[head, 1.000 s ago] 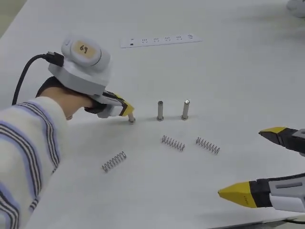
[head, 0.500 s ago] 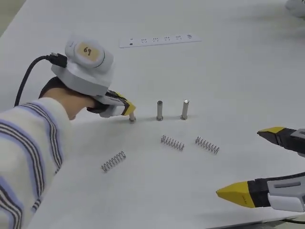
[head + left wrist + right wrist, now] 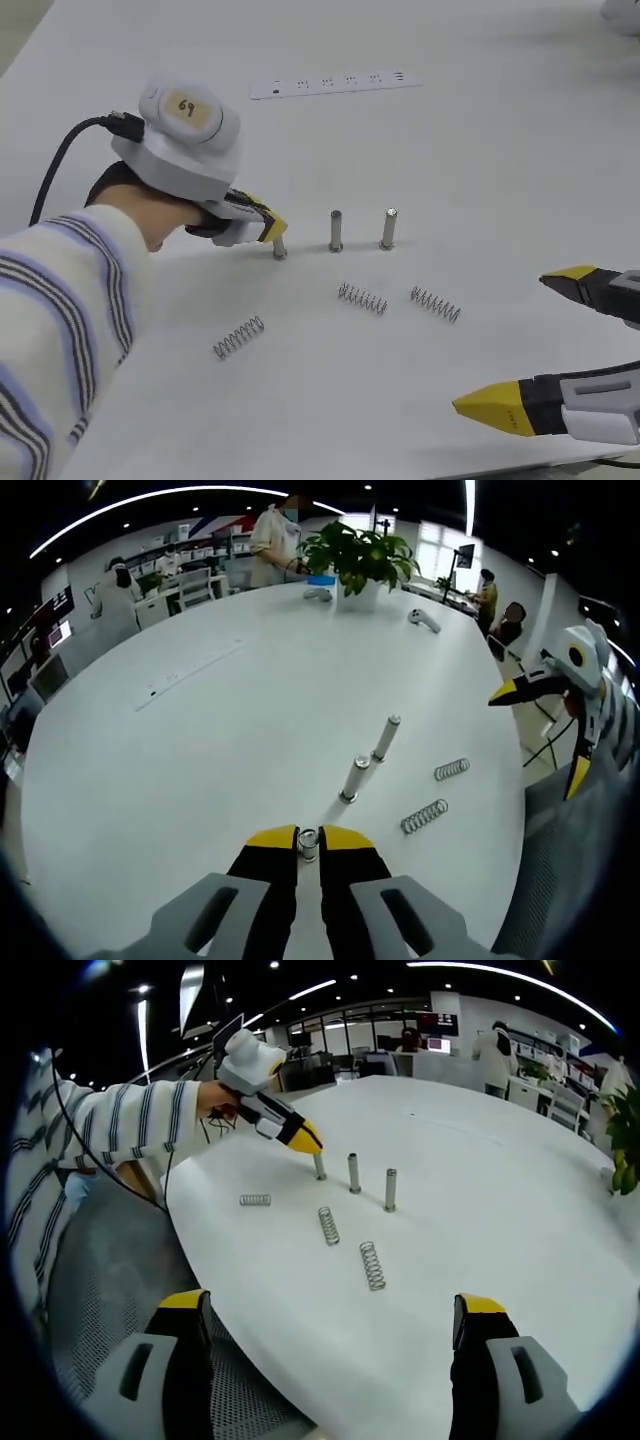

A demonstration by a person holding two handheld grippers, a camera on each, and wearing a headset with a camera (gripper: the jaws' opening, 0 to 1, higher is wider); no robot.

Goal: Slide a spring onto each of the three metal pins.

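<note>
three metal pins stand upright in a row on the white counter [image 3: 480,150]: left pin [image 3: 279,247], middle pin [image 3: 336,231], right pin [image 3: 388,229], all bare. three springs lie flat in front of them: left spring [image 3: 239,337], middle spring [image 3: 362,298], right spring [image 3: 436,304]. left hand-held gripper [image 3: 272,232] clenched on the left pin near its top. right hand-held gripper [image 3: 500,342] released, jaws wide apart, by the counter's near edge, apart from the springs. versus a second ago: left hand-held gripper sits a touch nearer the middle pin, same grip; springs unmoved.
</note>
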